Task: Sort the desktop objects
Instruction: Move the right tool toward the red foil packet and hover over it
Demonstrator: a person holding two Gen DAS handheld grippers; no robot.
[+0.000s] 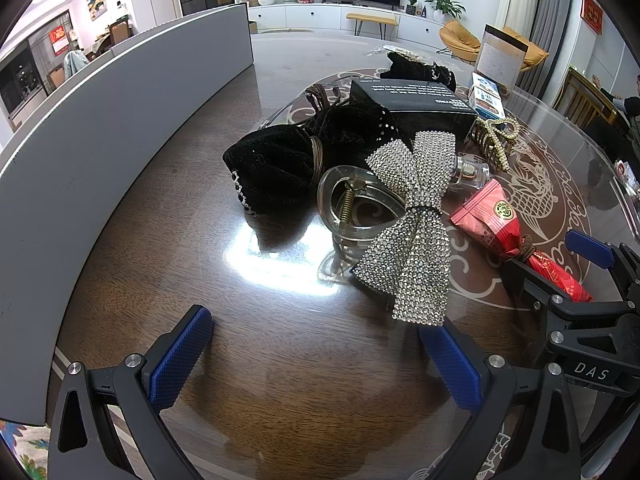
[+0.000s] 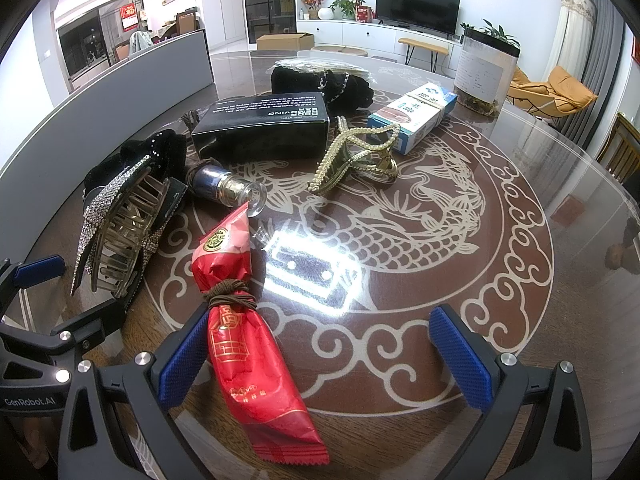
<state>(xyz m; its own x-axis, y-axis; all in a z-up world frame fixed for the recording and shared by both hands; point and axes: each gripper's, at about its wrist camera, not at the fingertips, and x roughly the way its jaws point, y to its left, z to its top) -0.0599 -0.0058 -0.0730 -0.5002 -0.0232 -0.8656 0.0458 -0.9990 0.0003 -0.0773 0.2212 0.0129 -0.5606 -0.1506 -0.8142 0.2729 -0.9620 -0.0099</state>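
Observation:
My left gripper is open over bare table just short of a rhinestone bow hair clip, which leans on a clear claw clip. Left of these lies a black velvet bow. My right gripper is open too. A red snack packet tied with a brown hair band lies between its fingers, against the left pad. Further back are a small perfume bottle, a black box, a gold pearl claw clip and a blue-white box.
A grey curved panel walls the table's left side. The glass-topped table bears a carp pattern. At the back sit a black velvet accessory and a clear lidded jar. Chairs stand beyond the right edge.

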